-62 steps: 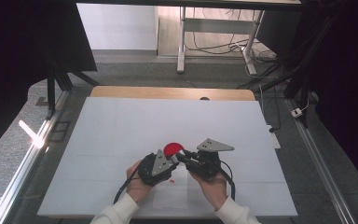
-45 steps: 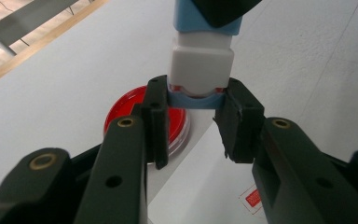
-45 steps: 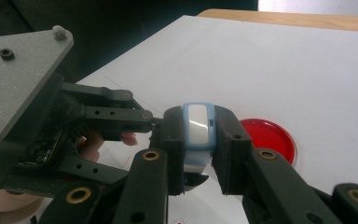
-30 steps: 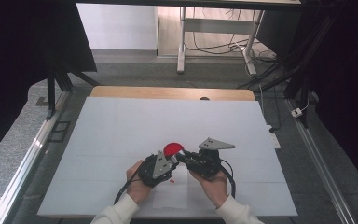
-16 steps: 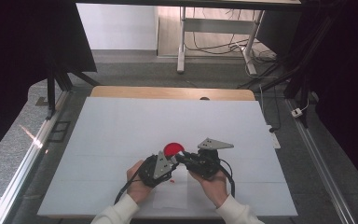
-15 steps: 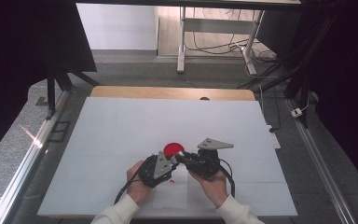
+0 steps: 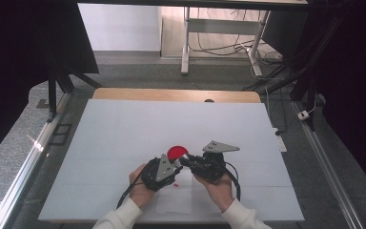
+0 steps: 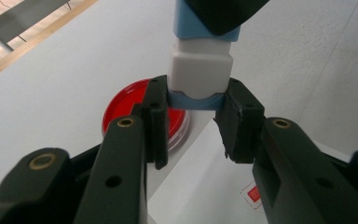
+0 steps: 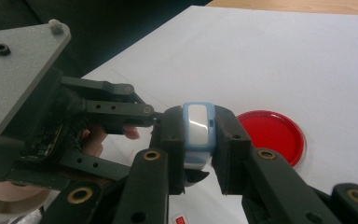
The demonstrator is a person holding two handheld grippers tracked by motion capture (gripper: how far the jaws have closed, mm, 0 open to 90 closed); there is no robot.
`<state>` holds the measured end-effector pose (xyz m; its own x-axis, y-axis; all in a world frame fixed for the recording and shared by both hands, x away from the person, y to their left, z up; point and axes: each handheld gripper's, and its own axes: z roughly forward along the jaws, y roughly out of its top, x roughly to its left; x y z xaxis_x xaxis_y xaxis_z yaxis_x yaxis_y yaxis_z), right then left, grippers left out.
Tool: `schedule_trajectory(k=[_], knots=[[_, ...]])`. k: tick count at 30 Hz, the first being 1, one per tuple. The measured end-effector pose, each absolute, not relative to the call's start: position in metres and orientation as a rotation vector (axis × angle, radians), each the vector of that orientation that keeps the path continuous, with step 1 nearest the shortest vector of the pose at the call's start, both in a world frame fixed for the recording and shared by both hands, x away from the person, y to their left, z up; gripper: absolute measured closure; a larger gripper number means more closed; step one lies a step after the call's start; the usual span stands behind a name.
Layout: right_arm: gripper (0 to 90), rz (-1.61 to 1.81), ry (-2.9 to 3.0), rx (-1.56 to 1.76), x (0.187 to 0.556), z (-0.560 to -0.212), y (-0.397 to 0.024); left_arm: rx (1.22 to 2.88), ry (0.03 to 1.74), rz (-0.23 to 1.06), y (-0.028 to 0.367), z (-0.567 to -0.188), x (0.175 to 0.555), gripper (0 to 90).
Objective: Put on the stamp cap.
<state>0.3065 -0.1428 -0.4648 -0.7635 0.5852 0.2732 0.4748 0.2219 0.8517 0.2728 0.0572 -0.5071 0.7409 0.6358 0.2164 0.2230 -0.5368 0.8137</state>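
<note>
The white table (image 7: 124, 124), matte and flat, carries a thin white sheet (image 7: 174, 202) at its near edge. Just beyond the sheet lies a red round dish (image 7: 176, 152), shallow, glossy, with a clear rim. I hold the left hand-held gripper (image 8: 193, 100) and the right hand-held gripper (image 9: 199, 135) tip to tip above the sheet, the dish just beyond the point where they meet. Between them runs a small blue-and-white block (image 8: 200, 65), hard smooth plastic with rounded corners. The left jaws clamp its blue lower end; the right jaws clamp the other end, across its glossy white face. Its long axis spans from one gripper to the other, so I judge the next move to be a pull or twist along that axis. Both hands are equally near.
</note>
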Motion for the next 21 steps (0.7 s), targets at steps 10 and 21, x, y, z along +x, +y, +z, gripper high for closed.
schedule_trajectory(k=[10,21], knots=[[75.1,1.58,2.374,0.97,0.3036,-0.4635,-0.1403,2.105,0.649,0.609,0.0616,-0.5069,0.2737,61.0],[75.1,1.598,2.357,0.945,0.3032,-0.4609,-0.1422,2.074,0.698,0.566,0.0656,-0.5066,0.2759,43.5]])
